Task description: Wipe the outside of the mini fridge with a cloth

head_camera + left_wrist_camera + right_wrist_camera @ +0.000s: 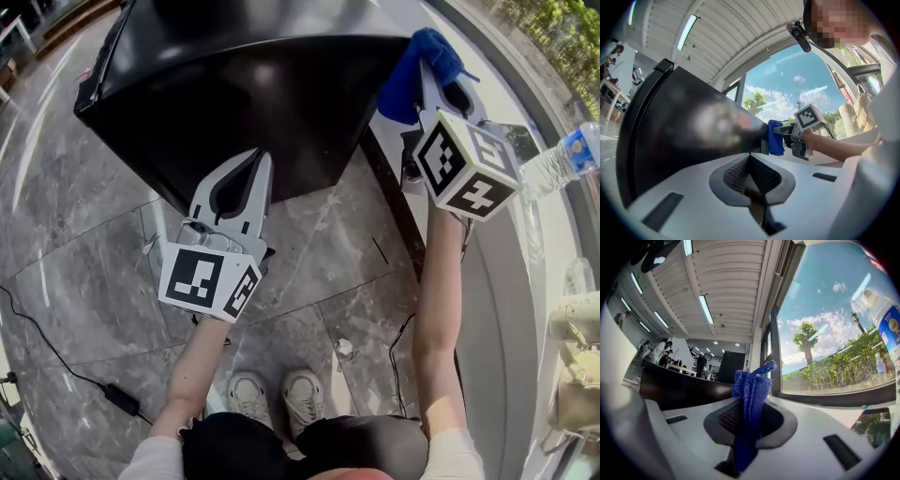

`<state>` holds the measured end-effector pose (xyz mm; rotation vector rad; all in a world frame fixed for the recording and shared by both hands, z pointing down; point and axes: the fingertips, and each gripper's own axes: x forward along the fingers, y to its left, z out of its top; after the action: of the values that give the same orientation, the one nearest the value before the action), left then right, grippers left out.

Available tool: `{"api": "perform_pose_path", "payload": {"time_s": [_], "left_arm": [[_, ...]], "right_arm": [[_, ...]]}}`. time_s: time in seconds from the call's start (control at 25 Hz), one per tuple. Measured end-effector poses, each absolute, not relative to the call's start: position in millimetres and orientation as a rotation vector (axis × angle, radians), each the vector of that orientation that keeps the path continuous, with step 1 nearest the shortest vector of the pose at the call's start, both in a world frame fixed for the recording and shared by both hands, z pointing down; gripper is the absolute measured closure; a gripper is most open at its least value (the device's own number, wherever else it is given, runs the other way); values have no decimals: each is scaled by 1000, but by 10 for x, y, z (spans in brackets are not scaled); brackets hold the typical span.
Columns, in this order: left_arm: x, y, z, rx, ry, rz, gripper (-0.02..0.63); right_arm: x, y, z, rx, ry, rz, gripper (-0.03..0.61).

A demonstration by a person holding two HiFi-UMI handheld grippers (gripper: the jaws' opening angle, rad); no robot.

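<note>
Two grippers work at a black fridge (244,84) standing on the floor. Right gripper (433,75) is clenched on a blue cloth (411,80), which bunches between its jaws and sits at the fridge's upper right edge, beside the window sill. Left gripper (255,161) has its jaws closed on nothing, tips at the front face; contact cannot be confirmed. Step in hand, as judged: wiping the right side, with other faces probably left to do. Next move calls for pressing the cloth flat and drawing it along the panel without loosening the grip.
</note>
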<state>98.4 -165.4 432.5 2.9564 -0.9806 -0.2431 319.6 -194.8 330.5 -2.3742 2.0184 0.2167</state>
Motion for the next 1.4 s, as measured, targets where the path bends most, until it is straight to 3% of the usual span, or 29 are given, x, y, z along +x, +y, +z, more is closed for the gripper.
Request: {"api": "perform_pose_path", "payload": {"time_s": [0.2,0.48,1.16,1.4], "left_arm": [[976,-1672,4351,2952,-992,-235,611],[792,-1664,4409,2906,-1063,-231,611],[-684,-1785,4249,2775,-1451,-270,611],[-1048,-1811,4239,2742,-1537,-238,611]], "right_arm": [[3315,-1887,3363,-2401,1988,208,514],[2790,-1485,3318,-2183,2169,205,514],[128,-1762,3695,-1577,2646,112,514],[-503,-1881,3849,-1482,2730,85,514]]}}
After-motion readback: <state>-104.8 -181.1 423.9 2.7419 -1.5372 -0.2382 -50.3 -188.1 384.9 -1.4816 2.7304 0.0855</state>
